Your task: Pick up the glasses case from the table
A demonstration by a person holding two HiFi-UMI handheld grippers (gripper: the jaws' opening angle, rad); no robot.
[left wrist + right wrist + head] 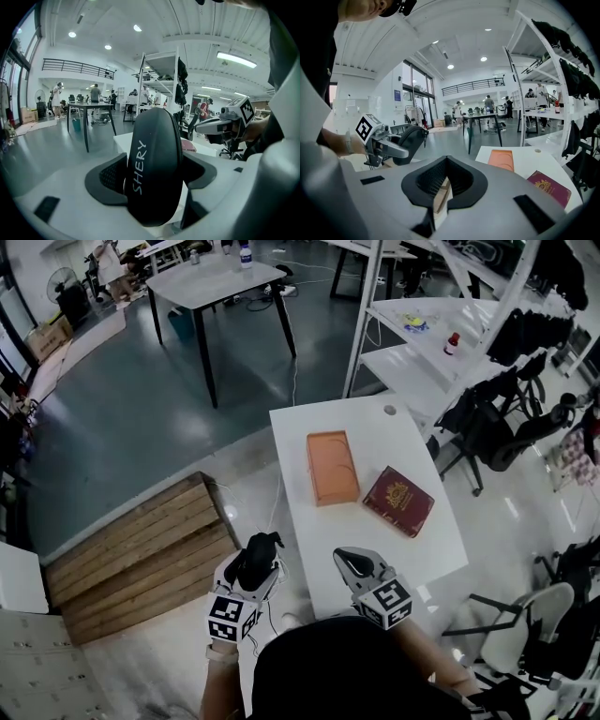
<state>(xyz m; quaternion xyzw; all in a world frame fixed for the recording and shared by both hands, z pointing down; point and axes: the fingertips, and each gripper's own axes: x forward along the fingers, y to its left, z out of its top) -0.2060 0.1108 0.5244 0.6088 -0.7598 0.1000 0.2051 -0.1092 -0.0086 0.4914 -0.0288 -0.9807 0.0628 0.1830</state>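
Note:
The glasses case [256,562] is black and oval, with white "SHERY" lettering in the left gripper view [151,140]. My left gripper [260,553] is shut on it and holds it in the air, just off the left front corner of the white table [394,442]. In the left gripper view the case stands between the two black pads of the left gripper [154,174]. My right gripper [345,559] hovers over the table's near end, its jaws closed together with nothing between them [446,177]. From the right gripper view the held case [407,142] shows at the left.
An orange flat box [332,467] and a maroon booklet [398,500] lie on the table. A wooden pallet [141,554] lies on the floor at the left. Office chairs [497,427] and a white shelf rack [441,343] stand at the right, a grey table [216,287] farther off.

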